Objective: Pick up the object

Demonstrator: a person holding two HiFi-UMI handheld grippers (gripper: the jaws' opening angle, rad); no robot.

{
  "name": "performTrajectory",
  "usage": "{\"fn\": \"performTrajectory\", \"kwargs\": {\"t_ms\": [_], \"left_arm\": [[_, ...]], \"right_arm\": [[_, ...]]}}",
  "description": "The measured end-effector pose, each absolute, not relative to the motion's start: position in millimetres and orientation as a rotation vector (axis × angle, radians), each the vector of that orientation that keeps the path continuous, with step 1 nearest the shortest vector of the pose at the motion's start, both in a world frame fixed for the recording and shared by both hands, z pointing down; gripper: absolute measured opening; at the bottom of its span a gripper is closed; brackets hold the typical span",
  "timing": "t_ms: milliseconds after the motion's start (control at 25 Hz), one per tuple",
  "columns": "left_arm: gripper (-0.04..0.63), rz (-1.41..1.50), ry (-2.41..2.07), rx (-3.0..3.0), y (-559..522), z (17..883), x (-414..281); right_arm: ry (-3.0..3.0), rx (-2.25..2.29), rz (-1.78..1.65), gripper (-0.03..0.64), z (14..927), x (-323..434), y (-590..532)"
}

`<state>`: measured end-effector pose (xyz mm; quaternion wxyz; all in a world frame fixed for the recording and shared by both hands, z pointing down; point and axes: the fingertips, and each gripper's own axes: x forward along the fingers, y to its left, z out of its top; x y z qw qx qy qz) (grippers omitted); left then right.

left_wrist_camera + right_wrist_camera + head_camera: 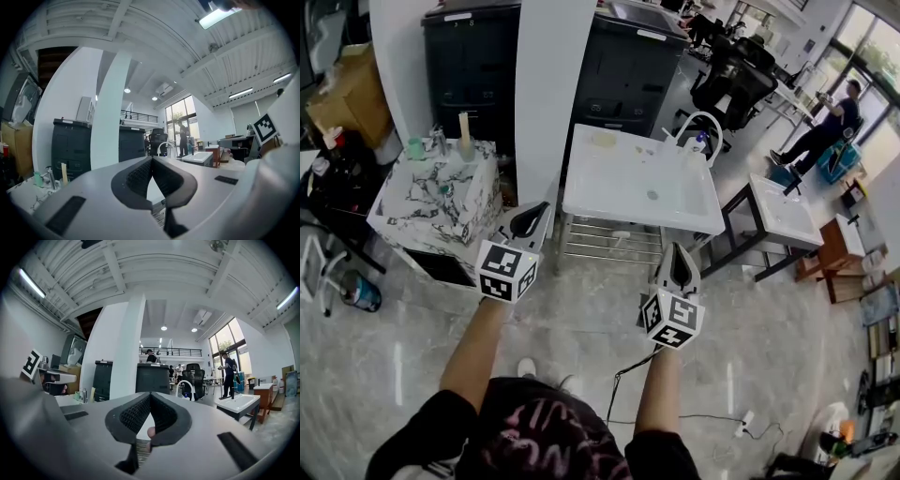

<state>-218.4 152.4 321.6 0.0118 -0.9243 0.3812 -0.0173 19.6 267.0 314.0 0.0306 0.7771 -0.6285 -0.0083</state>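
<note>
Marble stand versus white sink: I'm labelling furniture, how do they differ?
The marble stand is black-veined; the white sink is plain. The stand holds small items; the sink has a curved faucet. Both flank the white pillar.

Two claws (530,221) (680,266), two white sinks (609,183) (789,223)

Head cam is looking steeply down from above the person, taking in the left gripper (528,222), the right gripper (680,265), the floor (403,319) and the sink (637,183) just ahead. Each gripper cam is riding its gripper and looking level along the jaws, which are filling the lower frame up close. All three are sharing the pillar (551,94), the cabinets (473,56) and the faucet (705,127).
</note>
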Motion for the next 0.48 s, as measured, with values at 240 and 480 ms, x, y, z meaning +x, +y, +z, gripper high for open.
{"fn": "performTrajectory", "kwargs": {"t_ms": [240,480], "left_arm": [[0.015,-0.063,1.159,-2.883,145.3,325.1,-220.4],[0.015,-0.036,1.108,-2.899,133.8,323.7,-229.3]], "right_arm": [[-1.934,2.386,-0.039,0.014,313.9,8.7,257.0],[-1.929,2.375,-0.078,0.015,308.4,-11.0,244.2]]}}
